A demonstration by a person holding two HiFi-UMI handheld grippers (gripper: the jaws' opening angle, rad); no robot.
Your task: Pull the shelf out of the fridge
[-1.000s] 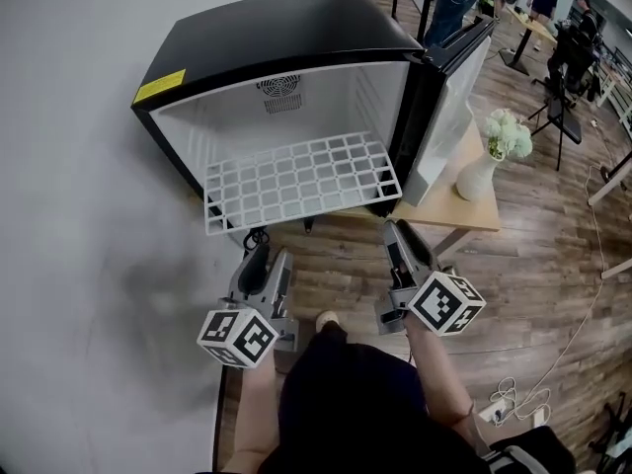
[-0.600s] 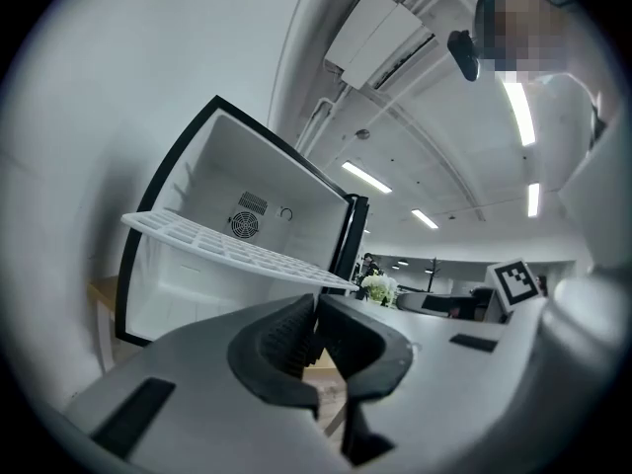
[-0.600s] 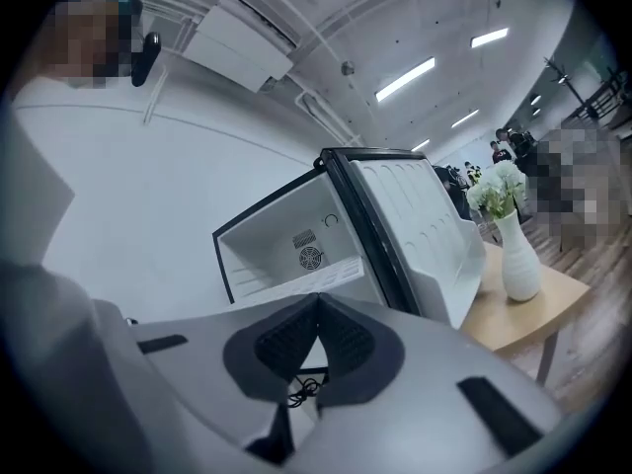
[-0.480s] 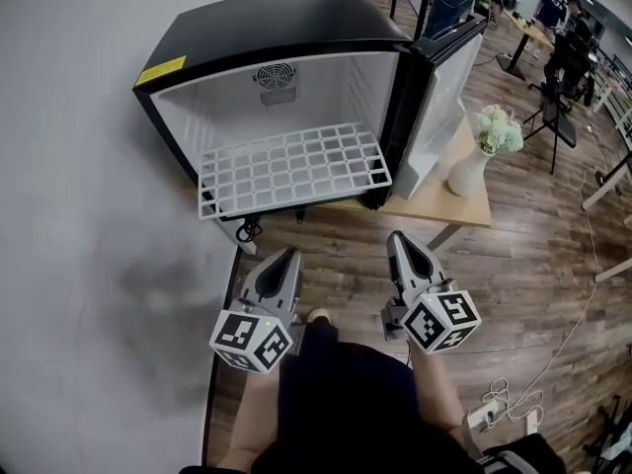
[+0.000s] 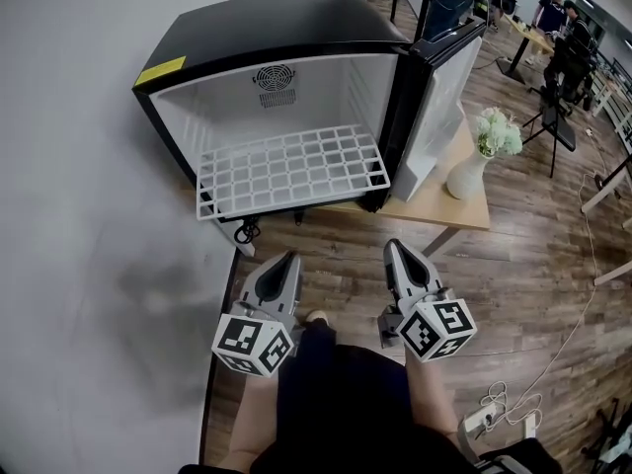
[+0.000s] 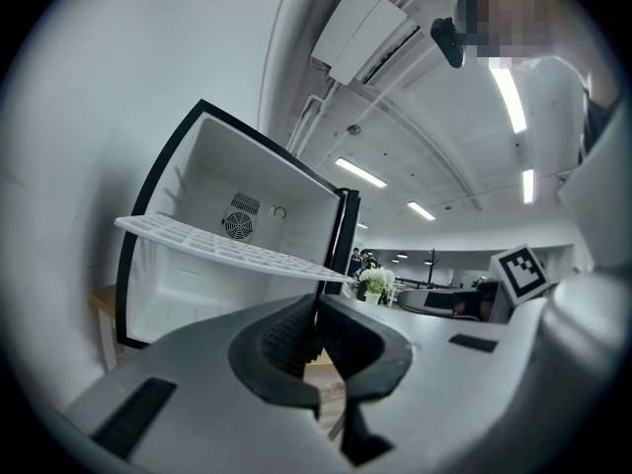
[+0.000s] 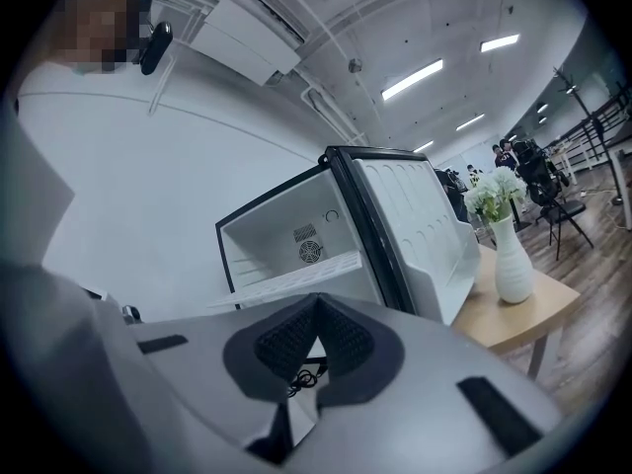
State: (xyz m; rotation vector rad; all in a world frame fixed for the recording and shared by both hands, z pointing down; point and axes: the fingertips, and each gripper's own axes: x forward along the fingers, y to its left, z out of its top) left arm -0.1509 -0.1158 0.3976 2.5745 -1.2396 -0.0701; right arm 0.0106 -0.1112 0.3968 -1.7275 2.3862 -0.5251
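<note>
Both grippers have drawn back from the shelf's front edge toward the person, and their jaws, spread a second ago, are now clenched. The left gripper (image 5: 289, 257) hangs over the wooden floor (image 5: 346, 255) with its jaws pressed together on nothing, and the right gripper (image 5: 392, 245) beside it is likewise closed and empty. Both point toward the fridge and stand well apart from it. The white grid shelf (image 5: 291, 171) lies flat in the black mini fridge (image 5: 267, 28), its front portion sticking out past the opening, untouched by either gripper. The fridge door (image 5: 442, 107) is swung wide to the right. A white vase (image 5: 464, 178) of pale flowers stands on the wooden tabletop (image 5: 434, 210) just beside the door. A coiled black cable (image 5: 247, 231) hangs below the shelf's left corner.
</note>
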